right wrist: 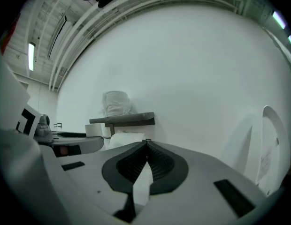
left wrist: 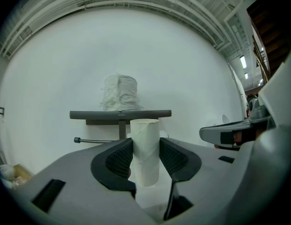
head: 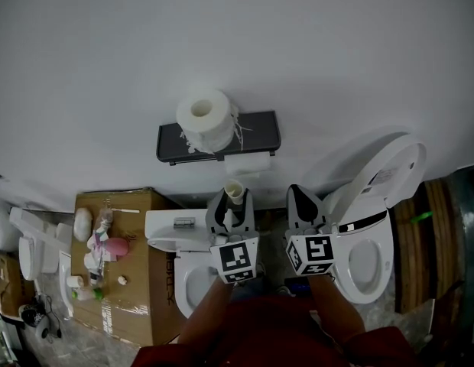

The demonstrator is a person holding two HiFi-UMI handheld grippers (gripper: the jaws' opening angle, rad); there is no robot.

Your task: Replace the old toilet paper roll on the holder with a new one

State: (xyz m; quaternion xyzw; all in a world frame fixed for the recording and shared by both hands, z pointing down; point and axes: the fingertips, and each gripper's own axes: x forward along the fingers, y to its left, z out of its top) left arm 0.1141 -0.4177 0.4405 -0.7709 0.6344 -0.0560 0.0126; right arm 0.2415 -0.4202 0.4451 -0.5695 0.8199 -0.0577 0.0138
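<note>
A black wall shelf [head: 218,138] carries a full white toilet paper roll [head: 206,118], also seen on the shelf [left wrist: 120,114] as the roll [left wrist: 119,93]. The thin holder bar [left wrist: 96,140] under the shelf's left half is bare. Something white [head: 248,164] hangs under the shelf's right half; what it is I cannot tell. My left gripper [head: 234,199] is shut on an empty, pale cardboard tube [left wrist: 144,144] standing upright between its pads, just short of the shelf. My right gripper [head: 302,195] sits beside it, jaws shut [right wrist: 147,146] with nothing in them.
A toilet with its lid raised [head: 371,258] stands at the right. A second toilet [head: 187,277] stands below the left gripper. A cardboard box [head: 137,281] with small items on top is at the left. The white wall fills the back.
</note>
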